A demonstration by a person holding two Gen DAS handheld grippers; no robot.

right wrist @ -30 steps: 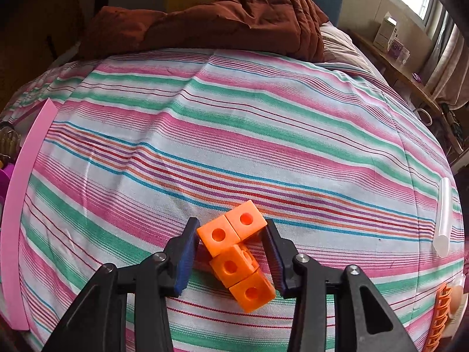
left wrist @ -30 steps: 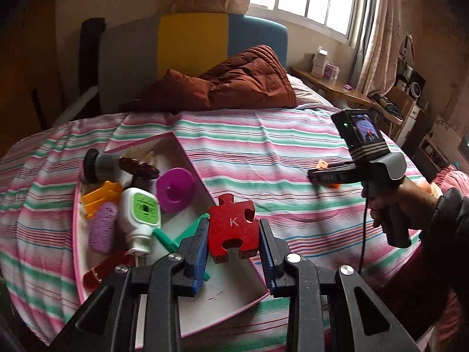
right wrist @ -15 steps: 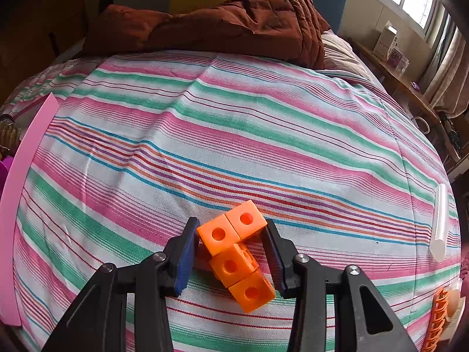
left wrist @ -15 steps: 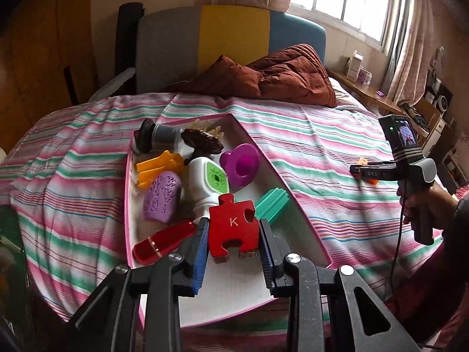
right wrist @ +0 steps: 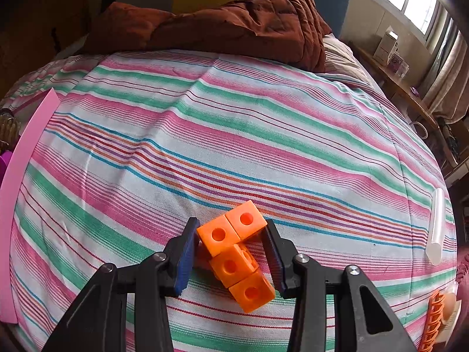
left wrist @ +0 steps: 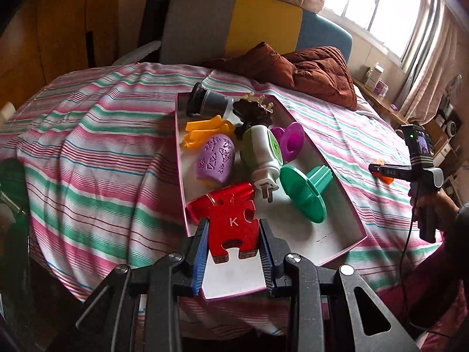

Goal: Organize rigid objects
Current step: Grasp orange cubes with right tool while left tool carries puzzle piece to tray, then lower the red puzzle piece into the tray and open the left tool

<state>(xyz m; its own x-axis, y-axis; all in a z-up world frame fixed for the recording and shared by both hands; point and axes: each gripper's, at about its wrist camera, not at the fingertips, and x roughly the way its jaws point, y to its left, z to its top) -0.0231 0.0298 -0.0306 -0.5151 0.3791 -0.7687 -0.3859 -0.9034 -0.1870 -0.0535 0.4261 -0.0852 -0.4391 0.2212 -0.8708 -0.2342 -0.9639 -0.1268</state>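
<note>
**Both grippers holding pieces over a striped bed**

The left gripper [left wrist: 233, 252] is clamping a red puzzle piece [left wrist: 233, 226] marked "K" between its blue pads, jaws drawn in tight on the piece's sides, and is holding it above the near end of a shallow pink-edged white tray [left wrist: 337, 234]. In the tray are lying a red glossy item [left wrist: 205, 202] just behind the piece, a purple patterned egg-shaped case [left wrist: 215, 158], a white and green plug-in device [left wrist: 261, 152], a green spool [left wrist: 307, 187], a magenta spool [left wrist: 290, 139], yellow clips [left wrist: 205, 130], a dark hair claw [left wrist: 252, 111] and a grey cylinder [left wrist: 208, 102].

The right gripper [right wrist: 231, 252] is gripping a cluster of orange linking cubes [right wrist: 234, 249] partway open, its pads pressing the upper cubes, just above the bed [right wrist: 234, 132]. In the left view, a hand [left wrist: 433, 205] is holding this gripper well to the right of the tray.

The bed is wearing a pink, green and white striped sheet. A rust-brown quilt [right wrist: 219, 23] is bunching near a grey, yellow and blue headboard [left wrist: 261, 26]. A clear tube [right wrist: 436, 223] is lying at the sheet's right edge. A curtained window [left wrist: 372, 3] is lighting a cluttered side shelf [left wrist: 378, 88].
</note>
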